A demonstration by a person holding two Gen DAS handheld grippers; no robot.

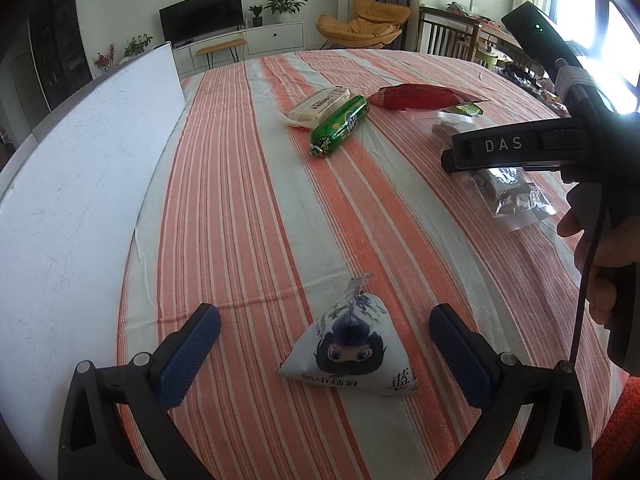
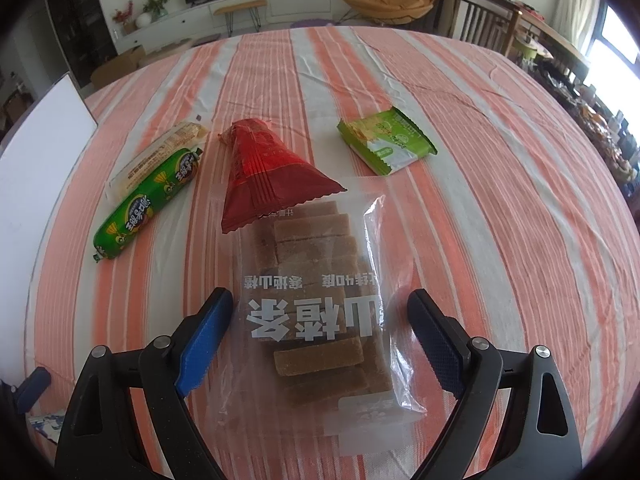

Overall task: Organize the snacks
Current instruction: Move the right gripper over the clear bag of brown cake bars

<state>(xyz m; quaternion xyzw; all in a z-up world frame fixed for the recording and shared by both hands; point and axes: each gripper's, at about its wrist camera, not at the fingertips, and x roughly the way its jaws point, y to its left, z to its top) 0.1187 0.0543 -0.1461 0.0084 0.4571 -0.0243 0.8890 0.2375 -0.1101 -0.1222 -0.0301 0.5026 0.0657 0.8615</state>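
Observation:
My left gripper (image 1: 324, 332) is open, its blue pads on either side of a white pyramid snack pouch (image 1: 350, 350) with a cartoon face, lying on the striped cloth. My right gripper (image 2: 322, 320) is open above a clear bag of brown hawthorn strips (image 2: 320, 280), its pads on either side of the bag. A red pouch (image 2: 262, 176) overlaps the bag's far end. A green sausage (image 2: 150, 202) lies beside a pale cracker pack (image 2: 160, 156) at the left. A green-white packet (image 2: 386, 146) lies far right. The right gripper also shows in the left wrist view (image 1: 452, 158).
A white board (image 1: 72, 208) stands along the table's left edge. The orange-striped tablecloth (image 1: 240, 200) covers the whole table. Beyond the far edge are a TV, plants, an orange chair (image 1: 364, 24) and wooden chairs.

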